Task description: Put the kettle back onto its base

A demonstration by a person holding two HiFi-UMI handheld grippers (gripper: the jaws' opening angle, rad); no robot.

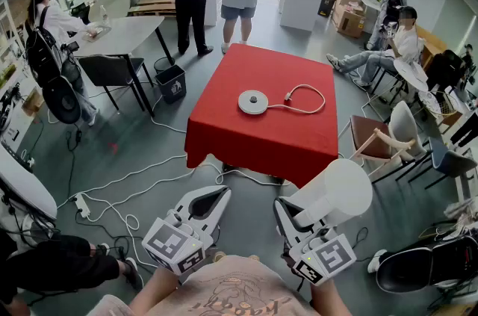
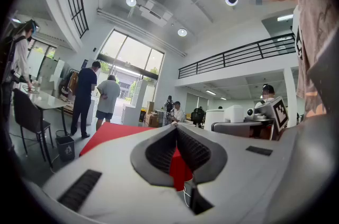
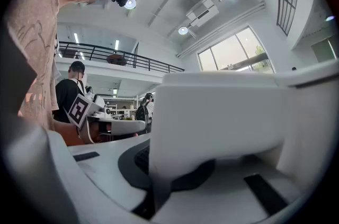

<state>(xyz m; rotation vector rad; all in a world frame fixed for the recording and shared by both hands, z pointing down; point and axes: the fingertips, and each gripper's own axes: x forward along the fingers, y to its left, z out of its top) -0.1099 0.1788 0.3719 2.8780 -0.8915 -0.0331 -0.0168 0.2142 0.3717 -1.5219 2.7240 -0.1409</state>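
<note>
right gripper [image 1: 293, 223] near body, clamped on white kettle [image 1: 337, 193], held in air short of table's near edge. left gripper [image 1: 202, 211] beside it, jaws together, empty. base [image 1: 253, 101] bare, mid red table [image 1: 299, 139]. carry and seating left to do.

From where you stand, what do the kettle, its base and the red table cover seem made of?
The kettle looks smooth matte white with no metallic glint, so probably plastic. The base has the same smooth white with a dark centre, likely plastic too. The red table cover looks like cloth, since it hangs over the table's edges.
</note>
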